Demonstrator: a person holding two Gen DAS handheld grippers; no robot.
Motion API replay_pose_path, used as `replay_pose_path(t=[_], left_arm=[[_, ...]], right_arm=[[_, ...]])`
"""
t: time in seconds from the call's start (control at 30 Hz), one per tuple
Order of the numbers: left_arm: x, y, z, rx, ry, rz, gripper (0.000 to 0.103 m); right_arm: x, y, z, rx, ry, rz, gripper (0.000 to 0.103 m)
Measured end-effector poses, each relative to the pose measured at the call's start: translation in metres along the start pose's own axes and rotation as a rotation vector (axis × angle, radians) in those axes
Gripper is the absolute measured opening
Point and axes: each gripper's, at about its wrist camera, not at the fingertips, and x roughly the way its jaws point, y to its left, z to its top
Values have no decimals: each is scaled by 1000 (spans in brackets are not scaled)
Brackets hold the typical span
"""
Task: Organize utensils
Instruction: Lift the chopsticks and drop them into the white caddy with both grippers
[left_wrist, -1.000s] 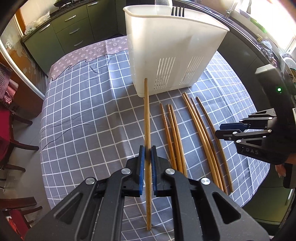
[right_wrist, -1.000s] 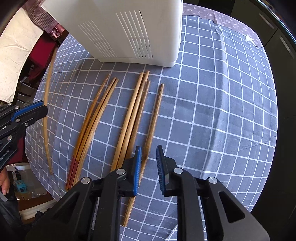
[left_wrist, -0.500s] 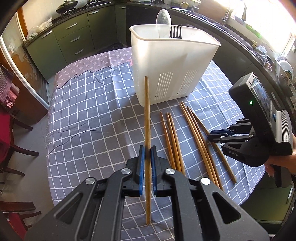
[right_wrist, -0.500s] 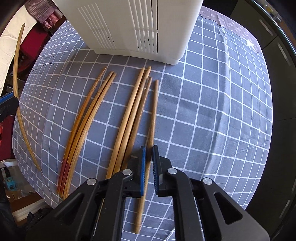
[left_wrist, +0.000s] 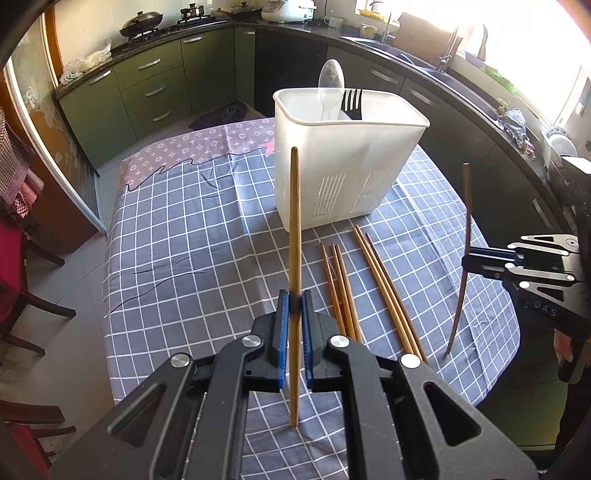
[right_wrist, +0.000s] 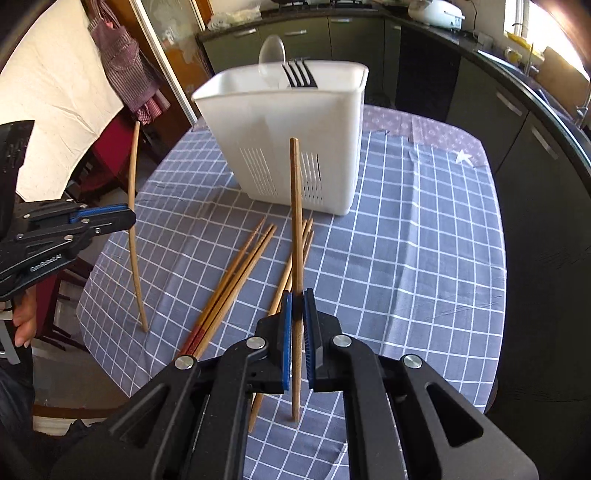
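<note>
Both tongs are clamped: my left tongs (left_wrist: 292, 325) on one chopstick (left_wrist: 294, 221), right tongs (right_wrist: 297, 325) on another chopstick (right_wrist: 295, 221), upright above the desk (left_wrist: 184, 240). I'd lift each clear over the caddy (left_wrist: 347, 162) rim, then drop; free compartment probably nearest, divider unclear.

The desk (left_wrist: 192, 236), covered in a grey cloth with white grid lines, carries a white slotted plastic utensil caddy (left_wrist: 343, 173) ahead of the left tool (left_wrist: 293, 317), and six loose brown wooden chopsticks (left_wrist: 373, 284) just right of it.
</note>
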Motion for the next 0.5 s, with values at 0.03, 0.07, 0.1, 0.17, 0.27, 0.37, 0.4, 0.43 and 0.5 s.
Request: replay_pose_path(t=[0.03, 0.07, 0.1, 0.17, 0.27, 0.37, 0.4, 0.43, 0.5], left_arm=[[-3, -1, 0, 1, -7, 1, 7], [-6, -1, 1, 2, -16, 2, 7], [-9, -2, 2, 5, -25, 2, 7], [-15, -4, 3, 9, -45, -1, 7], [-20, -8, 5, 14, -60, -2, 7], [-23, -11, 6, 21, -71, -4, 7], [-24, -12, 6, 25, -73, -1, 7], [-25, -13, 6, 29, -76, 2, 7], [-25, -14, 7, 33, -77, 3, 7]], right_arm=[[-8, 0, 0, -1, -24, 1, 7], [-15, 0, -1, 2, -45, 4, 7], [-22, -2, -1, 5, -62, 6, 7], [-38, -8, -3, 4, -88, 1, 7], [-50, -17, -6, 6, -97, 2, 7], [-54, -17, -8, 4, -102, 1, 7], [-55, -17, -8, 4, -104, 2, 7], [-52, -17, -9, 2, -105, 1, 7], [-51, -18, -9, -1, -106, 1, 7]])
